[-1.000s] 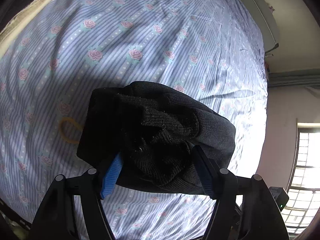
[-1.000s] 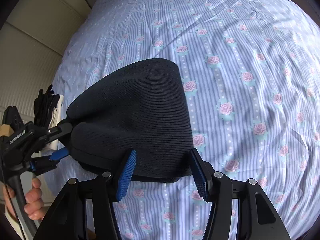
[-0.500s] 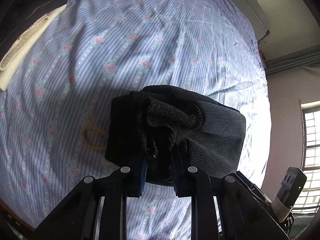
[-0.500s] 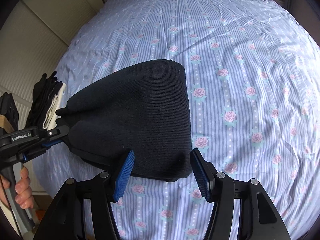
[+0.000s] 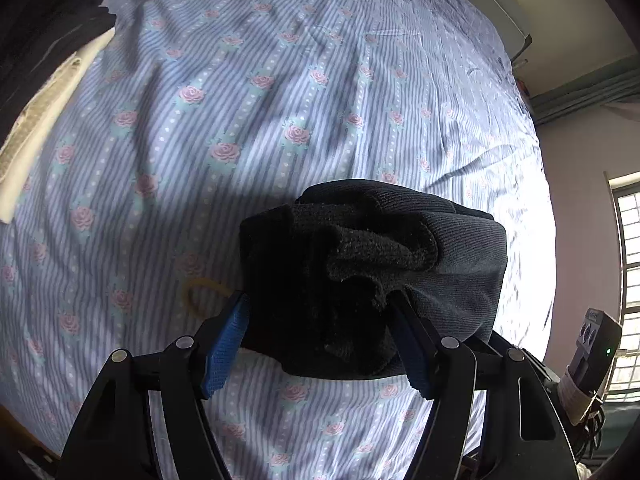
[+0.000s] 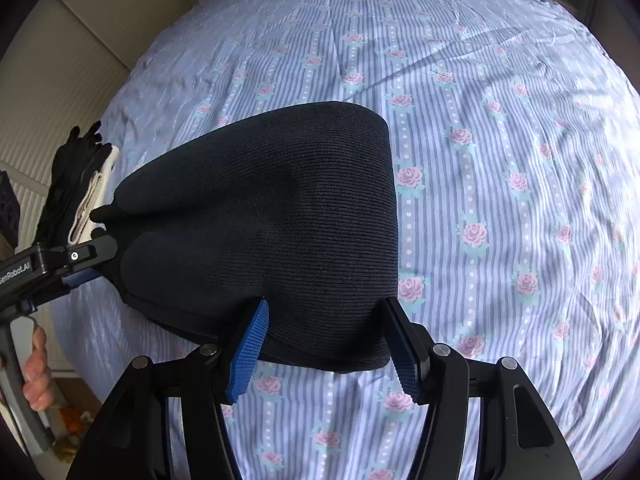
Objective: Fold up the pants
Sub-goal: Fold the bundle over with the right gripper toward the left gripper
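The black ribbed pants lie folded into a compact bundle on the bed; the left wrist view shows their bunched open end. My left gripper is open, its blue-padded fingers straddling the bundle's near edge without pinching it. It also shows from the side in the right wrist view, at the bundle's left end. My right gripper is open, its fingers standing either side of the bundle's near smooth edge.
The bed is covered by a blue striped sheet with pink roses. A yellow rubber band lies on the sheet left of the bundle. Folded dark and white clothes are stacked at the bed's edge. A window is at the right.
My left gripper, open a second ago, shut on the pants' bunched end half a second ago and has opened again, releasing it. The right gripper stayed open and shifted only slightly.
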A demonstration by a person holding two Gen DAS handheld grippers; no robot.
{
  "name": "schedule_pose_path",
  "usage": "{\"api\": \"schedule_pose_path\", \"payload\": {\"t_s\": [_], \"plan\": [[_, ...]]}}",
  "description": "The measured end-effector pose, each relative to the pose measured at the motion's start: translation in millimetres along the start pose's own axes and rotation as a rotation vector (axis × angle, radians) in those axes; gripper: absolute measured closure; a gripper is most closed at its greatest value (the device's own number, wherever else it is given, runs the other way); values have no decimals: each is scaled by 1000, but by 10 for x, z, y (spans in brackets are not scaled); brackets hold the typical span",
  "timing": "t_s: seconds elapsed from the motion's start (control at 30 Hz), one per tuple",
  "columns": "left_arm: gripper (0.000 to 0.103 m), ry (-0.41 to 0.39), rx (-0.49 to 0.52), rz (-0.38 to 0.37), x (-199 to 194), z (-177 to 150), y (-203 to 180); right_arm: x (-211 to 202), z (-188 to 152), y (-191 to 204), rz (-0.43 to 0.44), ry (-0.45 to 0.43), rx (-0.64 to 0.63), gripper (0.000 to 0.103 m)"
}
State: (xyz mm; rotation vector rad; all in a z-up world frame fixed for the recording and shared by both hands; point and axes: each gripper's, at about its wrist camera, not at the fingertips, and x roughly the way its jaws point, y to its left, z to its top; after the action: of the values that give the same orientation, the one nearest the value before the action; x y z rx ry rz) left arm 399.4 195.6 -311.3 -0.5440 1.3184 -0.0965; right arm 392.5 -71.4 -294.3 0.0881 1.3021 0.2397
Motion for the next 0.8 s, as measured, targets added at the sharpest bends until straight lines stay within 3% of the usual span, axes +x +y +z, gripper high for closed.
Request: {"api": "schedule_pose_path", "payload": {"t_s": [0.07, 0.13, 0.17, 0.2, 0.3, 0.4, 0.47, 0.57, 0.67, 0.77, 0.8], "plan": [[34, 23, -14, -33, 85, 48, -33, 12, 6, 0, -2, 3, 2, 44], [34, 23, -15, -18, 127, 72, -66, 20, 6, -1, -5, 4, 0, 44], [39, 21, -17, -15, 122, 72, -83, 26, 8, 1, -7, 5, 0, 44], [52, 16, -15, -22, 92, 68, -106, 33, 10, 2, -8, 5, 1, 43], [63, -45, 43, -36, -142, 8, -261, 42, 15, -13, -9, 3, 7, 44], [63, -82, 85, -102, -271, -65, -335, 52, 22, -40, -6, 2, 19, 44], [63, -61, 81, -89, -182, -41, -290, 69, 35, -52, -7, 5, 23, 44], [61, 12, -15, -97, 39, 33, -113, 76, 44, -46, -7, 8, 17, 43], [51, 36, -78, -138, 139, 36, 35, 78, 39, -36, -8, 8, 11, 43], [51, 37, -106, -151, 183, 57, 44, 84, 36, -31, -8, 8, 9, 43], [56, 32, -109, -152, 188, 69, 21, 84, 38, -27, -11, 7, 8, 43]]}}
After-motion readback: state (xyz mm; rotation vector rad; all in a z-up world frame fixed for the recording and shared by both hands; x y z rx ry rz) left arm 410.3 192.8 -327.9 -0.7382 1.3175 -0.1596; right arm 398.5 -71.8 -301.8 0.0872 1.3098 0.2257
